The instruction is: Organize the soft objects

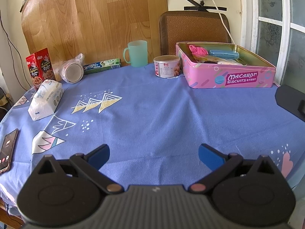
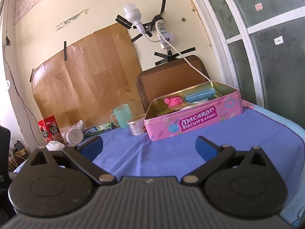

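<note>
Cataloguing the table at this moment:

- Left gripper [image 1: 154,157]: jaws spread wide, nothing between them, hovering over the near part of the blue tablecloth [image 1: 152,114]. Likely held free and ready for a pick.
- Right gripper [image 2: 148,148]: jaws likewise spread and empty, above the near edge of the table, aimed toward the tin.
- Pink biscuit tin [image 1: 228,78]: far right, lid off, serving by appearance as the collecting box. Its open top faces up, so items can be dropped straight in.
- Pink soft item [image 1: 198,50]: already inside the tin, at its far left corner; crumpled, seemingly cloth or a scrunchie, too small to say which.
- Blue case [image 1: 224,54]: inside the tin, along the far wall, beside the pink item. Other pale wrapped pieces lie below it, unclear.
- Tissue pack [image 1: 46,99]: left side of the cloth, lying flat, well apart from the tin. Judged the most obvious soft thing not yet stowed.
- Small can [image 1: 166,66]: upright, just beside the tin's left wall.
- Green mug [image 1: 136,53]: far centre, upright.
- Toothpaste box [image 1: 103,65]: far left of centre, lying flat.
- Bagged roll [image 1: 73,70]: on its side near the toothpaste box.
- Red carton [image 1: 41,66]: far left, upright.
- Phone [image 1: 6,150]: near left edge, screen lit.
</note>
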A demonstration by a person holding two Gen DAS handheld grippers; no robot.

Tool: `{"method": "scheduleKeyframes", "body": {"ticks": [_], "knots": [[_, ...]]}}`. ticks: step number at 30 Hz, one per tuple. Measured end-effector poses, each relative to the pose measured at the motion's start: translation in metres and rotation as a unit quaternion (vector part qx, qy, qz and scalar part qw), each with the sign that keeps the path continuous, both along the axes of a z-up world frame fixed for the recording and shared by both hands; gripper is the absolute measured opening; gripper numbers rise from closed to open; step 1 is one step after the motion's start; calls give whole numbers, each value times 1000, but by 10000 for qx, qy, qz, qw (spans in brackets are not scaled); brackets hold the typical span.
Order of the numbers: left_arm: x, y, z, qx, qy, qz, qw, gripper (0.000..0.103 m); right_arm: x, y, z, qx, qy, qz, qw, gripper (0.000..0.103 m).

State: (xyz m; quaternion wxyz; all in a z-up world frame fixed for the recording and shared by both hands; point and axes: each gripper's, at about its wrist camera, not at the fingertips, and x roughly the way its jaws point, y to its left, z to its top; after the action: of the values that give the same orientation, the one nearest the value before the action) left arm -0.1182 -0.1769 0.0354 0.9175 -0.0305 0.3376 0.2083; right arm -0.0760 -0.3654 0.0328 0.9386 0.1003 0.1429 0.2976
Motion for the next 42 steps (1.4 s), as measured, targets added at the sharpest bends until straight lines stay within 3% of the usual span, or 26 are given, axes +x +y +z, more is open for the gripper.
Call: {"method": "scheduleKeyframes", "body": {"ticks": [42], "knots": [[-5,5,-2,-129,-99,-39,9999,103,0,0,-2,-14,11,36,10000,103]]}}
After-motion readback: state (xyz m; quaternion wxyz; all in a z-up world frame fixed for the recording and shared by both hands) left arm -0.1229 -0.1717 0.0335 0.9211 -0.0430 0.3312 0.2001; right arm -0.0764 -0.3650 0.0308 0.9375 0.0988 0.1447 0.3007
